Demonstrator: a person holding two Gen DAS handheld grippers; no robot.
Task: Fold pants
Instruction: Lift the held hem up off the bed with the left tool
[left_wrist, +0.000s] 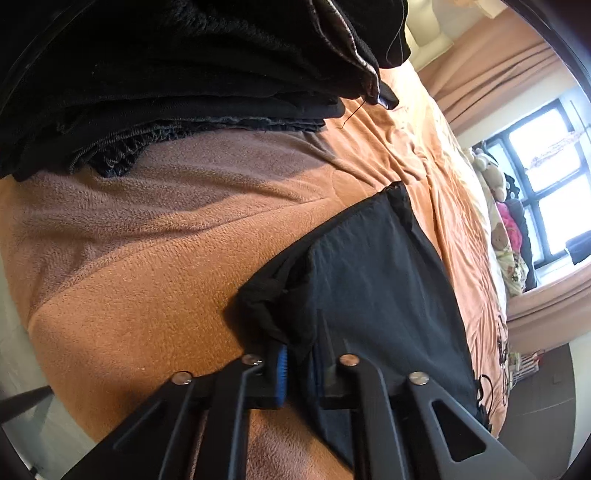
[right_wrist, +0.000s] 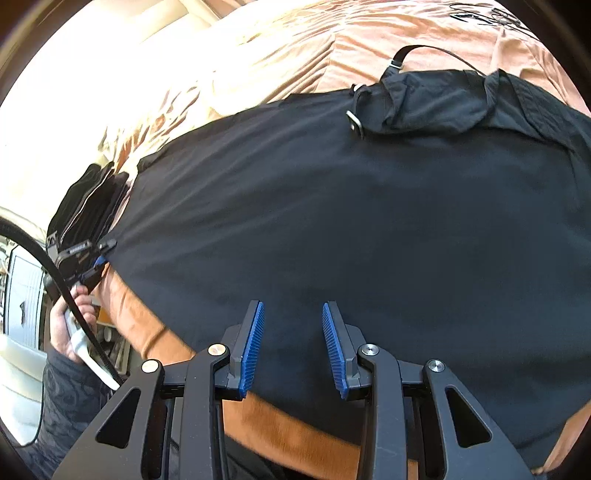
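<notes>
Pants (right_wrist: 332, 206): spread flat on the orange blanket (left_wrist: 129, 295), unfolded.
Left gripper (left_wrist: 299, 365): you have it clamped on a bunched corner.
Right gripper (right_wrist: 293, 343): parted over the near edge, holding nothing.
Remaining: every fold.

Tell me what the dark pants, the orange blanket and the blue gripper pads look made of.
Dark pants: thin matte woven cloth, probably cotton or nylon; fine soft wrinkles. Orange blanket: fleece; nubby pile. Blue gripper pads: ribbed rubber or plastic, likely; ridged faces.
</notes>
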